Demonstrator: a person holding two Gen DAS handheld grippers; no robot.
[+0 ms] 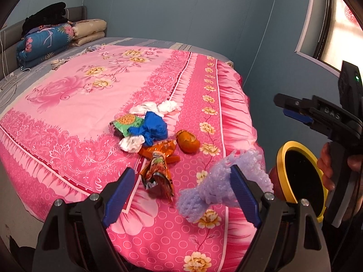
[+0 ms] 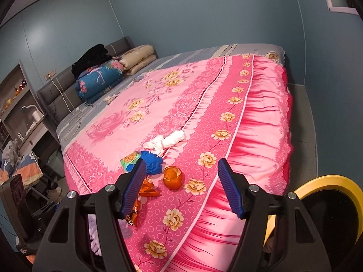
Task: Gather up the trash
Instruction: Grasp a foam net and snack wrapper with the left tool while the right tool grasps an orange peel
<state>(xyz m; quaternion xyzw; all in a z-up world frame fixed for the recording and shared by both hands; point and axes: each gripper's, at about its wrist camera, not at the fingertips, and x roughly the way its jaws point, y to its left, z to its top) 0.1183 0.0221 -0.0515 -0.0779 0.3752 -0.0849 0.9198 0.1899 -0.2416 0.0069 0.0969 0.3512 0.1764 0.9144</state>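
Trash all still on the pink bedspread (image 1: 74, 83), near its foot-end edge: white tissues (image 1: 156, 107), blue wad (image 1: 152, 129), green wrapper (image 1: 127, 123), orange peel (image 1: 188, 141), foil wrappers (image 1: 158, 172), purple foam net (image 1: 217, 183). Yellow-rimmed bin (image 1: 281, 158) just beside the bed; can't tell if anything's in it. Left gripper (image 1: 181, 195) spread wide, empty, over the foil wrappers and foam net. Right gripper (image 2: 181, 188) spread, empty. Judging by that, collection barely started.

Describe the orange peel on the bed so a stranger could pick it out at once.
Start at the pink floral bedspread and find the litter heap near its right edge. Just right of the crumpled blue plastic sits the orange peel, a hollow round cup. Unlike the flat, shiny orange wrapper beside it, it is matte and bowl-shaped.
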